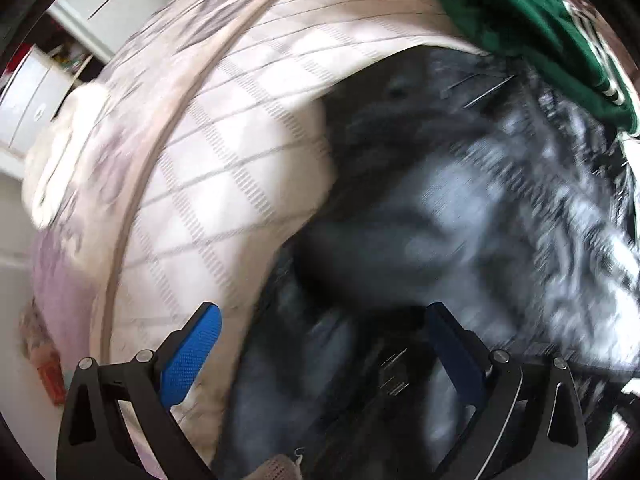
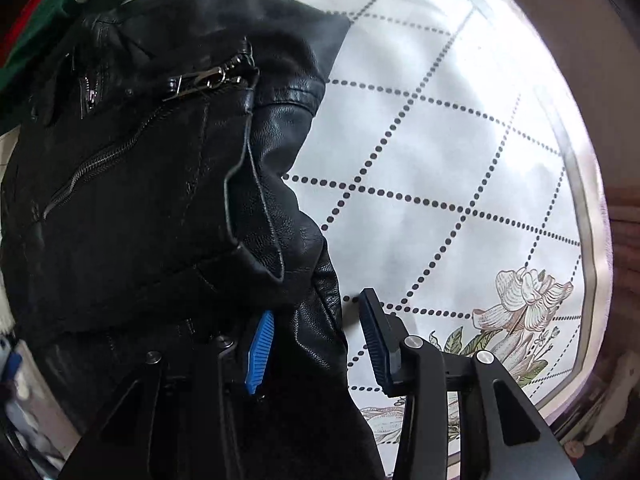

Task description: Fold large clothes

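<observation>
spread over a white tablecloth with dotted diamond lines and printed flowers (image 2: 440,152): a bulky black leather jacket with metal zips (image 2: 140,184), bunched, a green striped garment (image 1: 520,28) touching its far edge. right gripper (image 2: 316,344) wide open, a leather fold between the blue pads, not yet pinched; left gripper (image 1: 324,352) wide open too, holding nothing, above blurred dark leather. best to close firmly on the thick fold, then lift both sides evenly, since stiff leather likely slips.
</observation>
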{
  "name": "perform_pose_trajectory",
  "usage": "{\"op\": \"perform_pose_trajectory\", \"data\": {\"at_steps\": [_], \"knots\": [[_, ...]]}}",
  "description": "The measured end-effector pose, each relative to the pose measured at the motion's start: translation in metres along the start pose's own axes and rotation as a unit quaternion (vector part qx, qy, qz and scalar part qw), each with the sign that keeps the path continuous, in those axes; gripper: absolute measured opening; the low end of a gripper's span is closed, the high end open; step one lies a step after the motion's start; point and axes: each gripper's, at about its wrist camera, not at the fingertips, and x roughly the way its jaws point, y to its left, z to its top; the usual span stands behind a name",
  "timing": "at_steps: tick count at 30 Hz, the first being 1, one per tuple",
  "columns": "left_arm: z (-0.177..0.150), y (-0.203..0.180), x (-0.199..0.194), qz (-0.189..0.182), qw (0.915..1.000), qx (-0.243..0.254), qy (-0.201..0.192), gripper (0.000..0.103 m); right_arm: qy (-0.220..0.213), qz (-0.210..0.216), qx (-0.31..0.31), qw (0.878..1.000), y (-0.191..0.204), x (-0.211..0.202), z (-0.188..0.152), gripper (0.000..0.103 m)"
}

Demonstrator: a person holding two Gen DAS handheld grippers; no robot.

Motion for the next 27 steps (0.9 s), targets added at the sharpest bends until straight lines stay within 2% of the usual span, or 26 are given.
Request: {"op": "perform_pose_trajectory", "data": {"at_steps": [4, 6, 8, 11, 14, 17, 22, 25, 27], "knots": [[-0.030, 0.025, 0.045, 0.043, 0.9970, -0.010, 0.064, 0.103, 0.003, 0.006, -0.021, 1.000, -0.006, 0.001, 0.017, 0.044], [-0.034, 0.042, 0.051, -0.002, 0.9973, -0.048, 0.056, 0.103, 0.003, 0.013, -0.036, 0.999, 0.000, 0.004, 0.013, 0.043], [-0.031, 0.051, 0.054, -0.015, 0.9966, -0.058, 0.058, 0.103, 0.002, 0.009, -0.055, 0.998, 0.010, 0.004, 0.010, 0.039], [-0.018, 0.055, 0.050, 0.008, 0.9984, -0.044, 0.033, 0.103, 0.006, 0.016, -0.058, 0.998, 0.013, 0.003, 0.010, 0.035], [-0.006, 0.063, 0.056, -0.006, 0.9978, -0.051, 0.040, 0.103, 0.014, 0.033, -0.047, 0.998, 0.008, 0.003, 0.012, 0.034], [-0.002, 0.061, 0.051, 0.009, 0.9988, -0.032, 0.036, 0.103, 0.024, 0.050, -0.049, 0.997, 0.001, 0.006, 0.015, 0.034], [-0.014, 0.042, 0.011, 0.044, 0.9990, -0.001, -0.006, 0.103, 0.036, 0.001, -0.069, 0.997, -0.003, -0.001, 0.011, 0.034], [-0.034, 0.017, -0.018, 0.085, 0.9956, 0.029, -0.028, 0.103, 0.030, -0.030, -0.073, 0.996, -0.012, -0.020, 0.004, 0.049], [-0.044, -0.007, -0.031, 0.100, 0.9932, 0.047, -0.036, 0.103, 0.017, -0.046, -0.082, 0.995, -0.021, -0.030, 0.000, 0.069]]}}
